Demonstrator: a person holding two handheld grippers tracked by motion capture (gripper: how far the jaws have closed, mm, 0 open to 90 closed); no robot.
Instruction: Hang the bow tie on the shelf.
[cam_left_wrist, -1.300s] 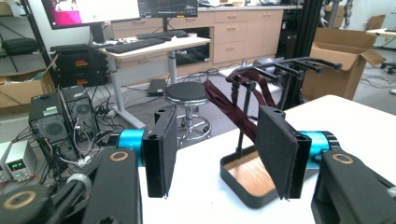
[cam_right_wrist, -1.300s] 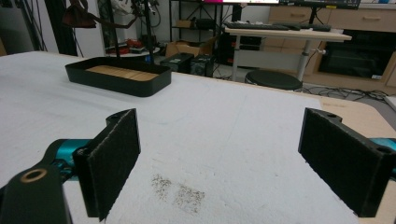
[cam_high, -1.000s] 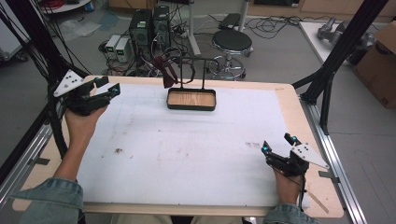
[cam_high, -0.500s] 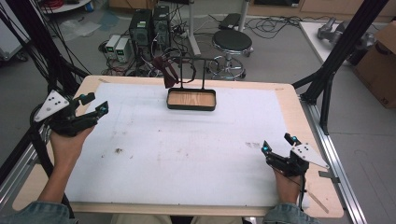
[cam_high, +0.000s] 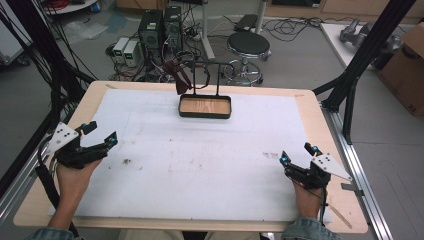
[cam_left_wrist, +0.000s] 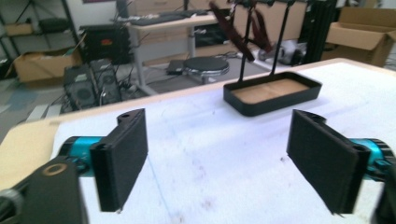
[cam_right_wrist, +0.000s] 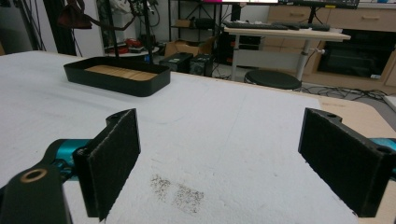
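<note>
Left hand-held gripper (cam_high: 98, 133), at nine o'clock on the worktop (cam_high: 200, 165), has just been opening, nothing between its jaws. Dark red headphones (cam_high: 178, 75) hang on the tray stand (cam_high: 205, 106) at twelve: light, rigid; take the headband. Right hand-held gripper (cam_high: 298, 153), four o'clock, spread, empty.

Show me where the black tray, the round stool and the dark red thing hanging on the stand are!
black tray (cam_high: 205, 116), high view, on its near rim.
round stool (cam_high: 248, 43), high view, middle of its seat.
dark red thing (cam_high: 178, 75), high view, on its hanging strap.
</note>
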